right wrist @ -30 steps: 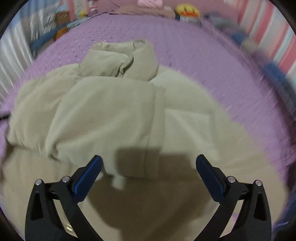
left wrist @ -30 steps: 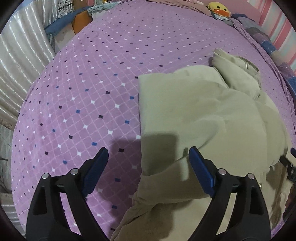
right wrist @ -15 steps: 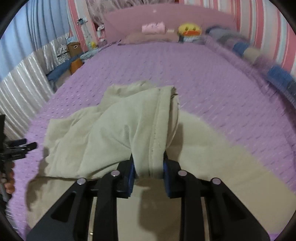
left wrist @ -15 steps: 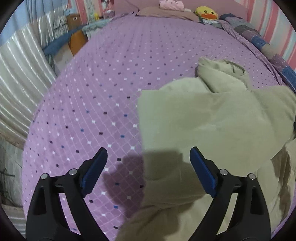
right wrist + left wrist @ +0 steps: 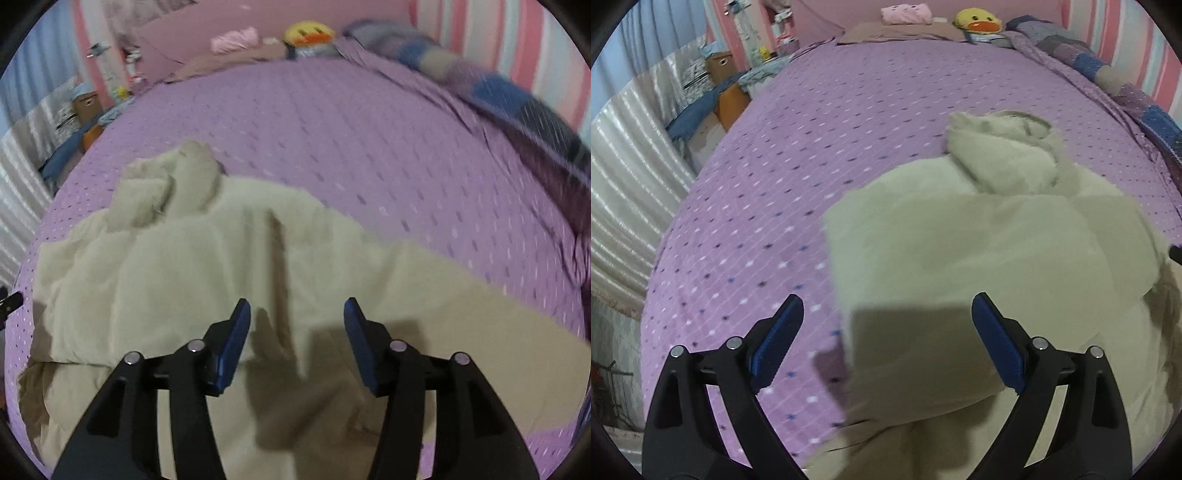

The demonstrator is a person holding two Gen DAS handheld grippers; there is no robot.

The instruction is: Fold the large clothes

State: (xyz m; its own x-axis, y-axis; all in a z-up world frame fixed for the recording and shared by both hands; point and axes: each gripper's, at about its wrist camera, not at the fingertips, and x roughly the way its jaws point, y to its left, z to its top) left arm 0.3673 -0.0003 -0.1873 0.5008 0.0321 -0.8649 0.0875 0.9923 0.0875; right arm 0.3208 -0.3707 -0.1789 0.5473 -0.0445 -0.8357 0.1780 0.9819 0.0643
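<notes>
A large beige garment (image 5: 979, 258) lies partly folded on the purple bed, its hood bunched at the far end (image 5: 1004, 151). It also shows in the right wrist view (image 5: 207, 266), with a sleeve laid across the body. My left gripper (image 5: 886, 339) is open and empty, above the garment's left folded edge. My right gripper (image 5: 295, 332) is open and empty, just above the garment's near part.
The purple patterned bedsheet (image 5: 768, 206) spreads to the left and beyond the garment. A yellow duck toy (image 5: 979, 20) and pillows lie at the headboard. A patchwork blanket (image 5: 517, 103) runs along the right side. Silver curtain (image 5: 624, 177) and boxes stand left.
My right gripper shut on the garment's sleeve, lifted it over, then let go and opened. The sleeve now lies on the body. My left gripper stayed open and tilted up a little.
</notes>
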